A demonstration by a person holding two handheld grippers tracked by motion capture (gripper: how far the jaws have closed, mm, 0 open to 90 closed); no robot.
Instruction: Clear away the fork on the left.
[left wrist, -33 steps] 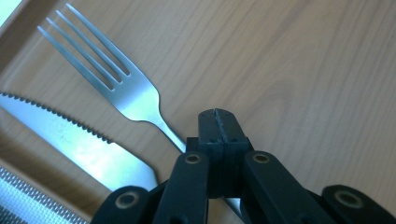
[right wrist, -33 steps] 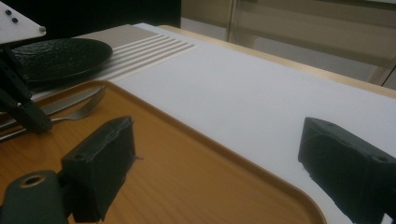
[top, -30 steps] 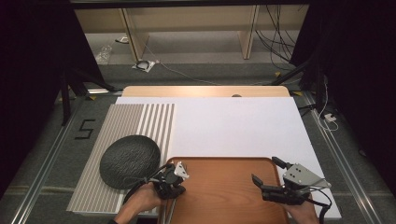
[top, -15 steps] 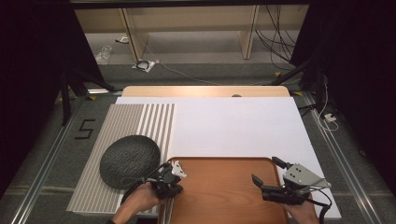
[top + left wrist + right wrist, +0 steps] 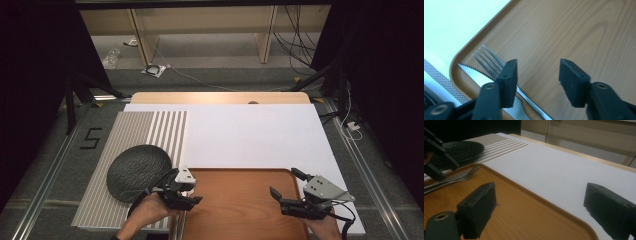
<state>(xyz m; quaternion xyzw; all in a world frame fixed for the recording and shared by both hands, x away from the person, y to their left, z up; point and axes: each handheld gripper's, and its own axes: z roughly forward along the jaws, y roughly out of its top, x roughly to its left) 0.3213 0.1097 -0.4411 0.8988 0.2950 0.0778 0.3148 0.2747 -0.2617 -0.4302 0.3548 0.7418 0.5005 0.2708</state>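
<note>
Fork (image 5: 487, 58) and serrated knife (image 5: 475, 73), side by side, are seen at lower left of the left gripper view, laid on the wooden tray (image 5: 564, 37) near its corner. Left gripper (image 5: 536, 72): jaws just opened, nothing pinched; release is judged complete, withdrawal next. Right gripper (image 5: 539, 205): spread, empty. Dark plate (image 5: 139, 171) is noted on the striped mat (image 5: 145, 130), left of the tray.

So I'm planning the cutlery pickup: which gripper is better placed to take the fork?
Left. The left gripper hangs open right over the fork and knife at the tray's left edge; the right gripper sits across the tray, far from them.
</note>
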